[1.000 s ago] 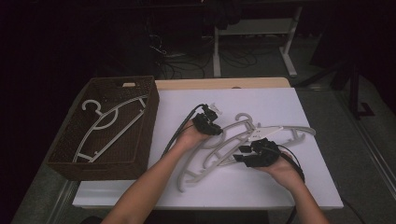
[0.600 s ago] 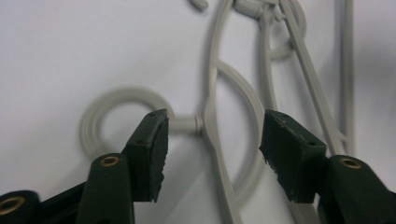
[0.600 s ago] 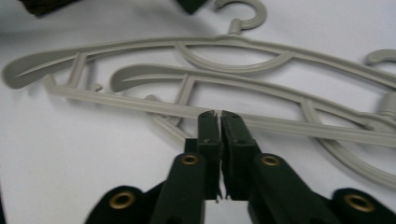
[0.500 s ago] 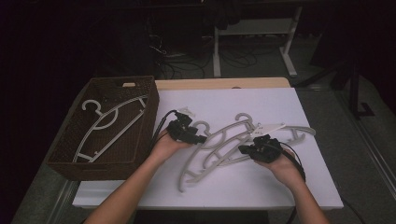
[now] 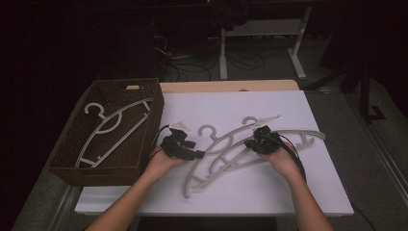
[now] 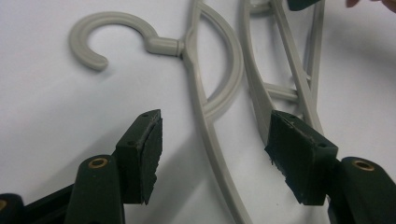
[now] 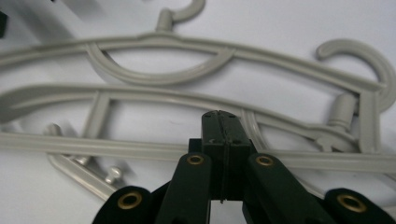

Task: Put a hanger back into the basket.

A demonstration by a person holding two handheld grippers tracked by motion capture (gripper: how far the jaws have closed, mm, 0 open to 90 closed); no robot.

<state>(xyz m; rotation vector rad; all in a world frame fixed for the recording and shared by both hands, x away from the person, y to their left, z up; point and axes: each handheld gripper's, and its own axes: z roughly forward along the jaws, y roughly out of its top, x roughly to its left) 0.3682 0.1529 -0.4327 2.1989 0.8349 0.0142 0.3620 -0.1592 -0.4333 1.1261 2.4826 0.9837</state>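
Note:
Three grey plastic hangers lie overlapped on the white table top. The front hanger has its hook toward my left gripper. In the left gripper view my left gripper is open. Its jaws have just been opening, and this hanger's arm runs between the pads untouched. My right gripper rests on the rear hanger. In the right gripper view my right gripper is shut, pad against pad, over a hanger bar; I see nothing between the pads.
A brown wicker basket stands at the table's left edge with one more grey hanger lying inside. Bare wood shows behind the white top. Dark floor, cables and desk legs lie beyond.
My left gripper has moved left off the hangers' middle toward the basket side and its jaws have opened. My right gripper has shifted slightly away from the person and closed.

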